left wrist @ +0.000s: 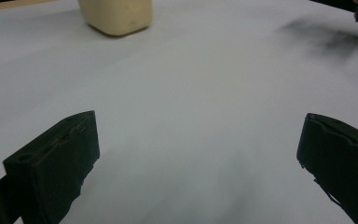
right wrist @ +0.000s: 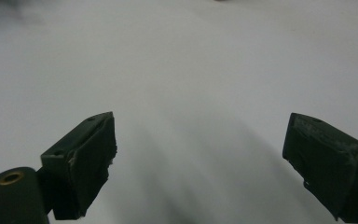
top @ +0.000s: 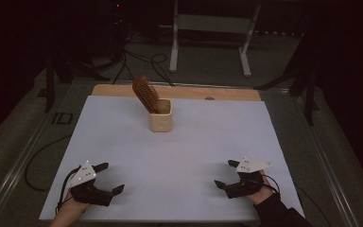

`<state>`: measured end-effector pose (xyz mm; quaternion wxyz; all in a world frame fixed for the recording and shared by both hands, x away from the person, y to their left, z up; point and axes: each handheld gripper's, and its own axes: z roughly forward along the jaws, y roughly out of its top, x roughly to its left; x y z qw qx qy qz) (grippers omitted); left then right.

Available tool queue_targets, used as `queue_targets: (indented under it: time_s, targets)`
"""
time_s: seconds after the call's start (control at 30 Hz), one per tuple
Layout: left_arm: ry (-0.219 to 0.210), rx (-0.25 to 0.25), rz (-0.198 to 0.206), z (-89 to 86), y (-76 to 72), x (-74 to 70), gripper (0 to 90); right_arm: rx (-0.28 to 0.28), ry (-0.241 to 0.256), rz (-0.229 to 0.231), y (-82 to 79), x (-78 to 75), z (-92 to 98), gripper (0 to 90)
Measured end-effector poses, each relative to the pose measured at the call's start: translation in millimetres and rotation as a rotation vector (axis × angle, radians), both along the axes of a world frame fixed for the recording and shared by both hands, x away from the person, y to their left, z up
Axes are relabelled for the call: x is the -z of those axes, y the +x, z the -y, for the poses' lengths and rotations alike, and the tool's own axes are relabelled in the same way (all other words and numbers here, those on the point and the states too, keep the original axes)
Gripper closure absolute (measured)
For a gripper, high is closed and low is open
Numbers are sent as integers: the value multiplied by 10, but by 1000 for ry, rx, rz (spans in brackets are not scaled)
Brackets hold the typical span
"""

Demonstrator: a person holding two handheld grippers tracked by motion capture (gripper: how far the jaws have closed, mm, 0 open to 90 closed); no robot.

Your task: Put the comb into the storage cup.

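Resting low on the white sheet (top: 179,156), left gripper (top: 112,177) and right gripper (top: 225,173) both gape empty; brush (top: 145,94) stands tilted in the cup (top: 161,118).

Brush (top: 145,93) tilted in cream holder (top: 161,116), white table (top: 179,156)

Each hand holds a black tool: the left gripper (top: 109,178) and the right gripper (top: 224,173). Each has two thick black jaws, a grey three-cornered plate with small dots on top, and a thin black cable trailing behind. The person's right arm wears a dark sleeve (top: 279,213).
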<state>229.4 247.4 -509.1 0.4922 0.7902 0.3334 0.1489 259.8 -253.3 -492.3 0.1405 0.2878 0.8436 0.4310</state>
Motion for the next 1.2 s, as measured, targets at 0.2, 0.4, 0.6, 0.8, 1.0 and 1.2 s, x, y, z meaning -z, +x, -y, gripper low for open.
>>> queue_targets:
  time_s: [0.2, 0.4, 0.6, 0.8, 1.0, 1.2]
  targets:
    - [28, -15, -6, 7, -45, 89, 0, 4, -11, 6, 5, 4, 0, 97]
    - [28, -20, 7, -18, -44, 83, 0, 1, -6, 6, 15, 15, 0, 97]
    - [20, -39, 9, -58, -42, 83, 0, 2, -11, 5, 26, 23, -2, 96]
    - [-5, -78, 19, -85, -46, 57, 0, 2, -20, 2, 34, 38, -5, 97]
    - [-7, -99, 31, -115, -44, 53, 0, -2, -35, -4, 36, 59, -21, 97]
    - [-4, -104, 34, -108, -48, 52, 0, -6, -35, 1, 35, 63, -30, 97]
